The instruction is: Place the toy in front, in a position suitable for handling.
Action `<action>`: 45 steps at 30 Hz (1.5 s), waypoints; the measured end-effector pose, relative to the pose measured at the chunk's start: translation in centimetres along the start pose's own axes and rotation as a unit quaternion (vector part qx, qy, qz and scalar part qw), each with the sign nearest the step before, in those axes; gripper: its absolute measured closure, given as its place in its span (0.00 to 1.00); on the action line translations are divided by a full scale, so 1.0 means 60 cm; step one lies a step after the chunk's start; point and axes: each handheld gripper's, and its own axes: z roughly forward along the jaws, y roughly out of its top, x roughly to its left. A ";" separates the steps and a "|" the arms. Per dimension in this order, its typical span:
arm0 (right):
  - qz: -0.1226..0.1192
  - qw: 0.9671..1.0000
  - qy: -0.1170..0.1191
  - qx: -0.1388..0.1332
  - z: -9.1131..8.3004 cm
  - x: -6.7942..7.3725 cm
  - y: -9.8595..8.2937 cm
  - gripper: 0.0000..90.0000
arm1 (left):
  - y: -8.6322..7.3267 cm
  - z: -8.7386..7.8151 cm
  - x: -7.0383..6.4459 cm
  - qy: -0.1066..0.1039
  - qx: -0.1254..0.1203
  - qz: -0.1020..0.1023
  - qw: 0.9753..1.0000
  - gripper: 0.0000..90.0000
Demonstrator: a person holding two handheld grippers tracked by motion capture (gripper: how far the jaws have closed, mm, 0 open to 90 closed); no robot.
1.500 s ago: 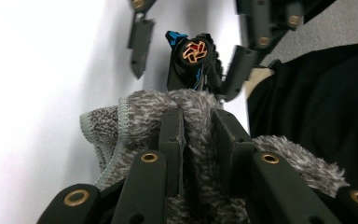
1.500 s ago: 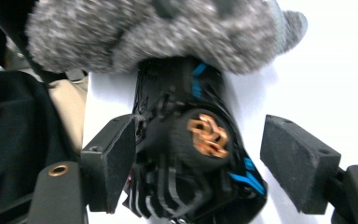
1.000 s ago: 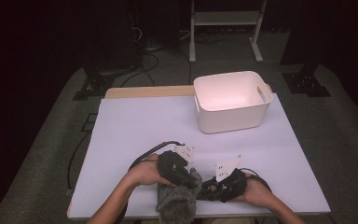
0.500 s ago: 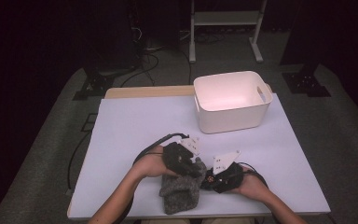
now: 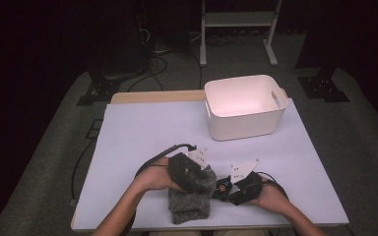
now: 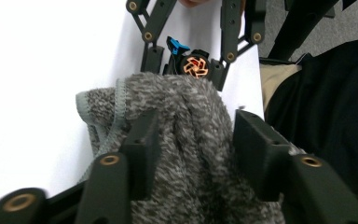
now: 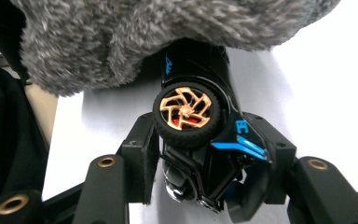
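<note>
A: Dark room, white table point(image 5: 142, 132), grey carpet around it. We start at the jaws?

B: Yes. Left gripper point(image 6: 193, 140): in its own view we see both jaws pressed into a bunched grey cloth point(image 6: 186, 121), one on each side, clamped on the fold.

A: Agreed. Right gripper point(image 7: 205, 168): jaws closed on a black toy car point(image 7: 205, 140) with blue trim, pinched at its sides. Orange-spoked wheel point(image 7: 187, 110) faces the camera, car tipped on end.

B: In the high view we place the car point(image 5: 222, 187) just beside the cloth point(image 5: 191, 201), touching or nearly; we cannot tell which. Cloth sits at the near table edge, partly under the left gripper point(image 5: 189, 172).

A: Right gripper point(image 5: 243, 189) is to the right of it, low over the table. In the left gripper view the car point(image 6: 193, 65) pokes out just behind the cloth.

B: Further out: white bin point(image 5: 243, 105) at the far right of the table, well apart from both hands.
</note>
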 end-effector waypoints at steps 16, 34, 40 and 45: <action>-0.007 1.000 -0.008 -0.009 -0.014 0.006 -0.006 0.63 | 0.011 0.019 -0.003 0.000 0.023 0.008 1.000 0.88; -0.013 1.000 -0.016 -0.014 -0.010 0.010 -0.007 0.63 | 0.067 0.057 0.007 -0.031 0.017 0.036 0.999 0.89; -0.016 1.000 -0.020 -0.009 -0.010 0.012 -0.006 0.63 | 0.037 0.036 0.008 -0.023 0.017 0.021 0.999 0.89; -0.020 1.000 -0.021 -0.009 -0.010 0.011 -0.006 0.63 | 0.004 0.010 0.011 -0.009 0.020 0.005 1.000 0.89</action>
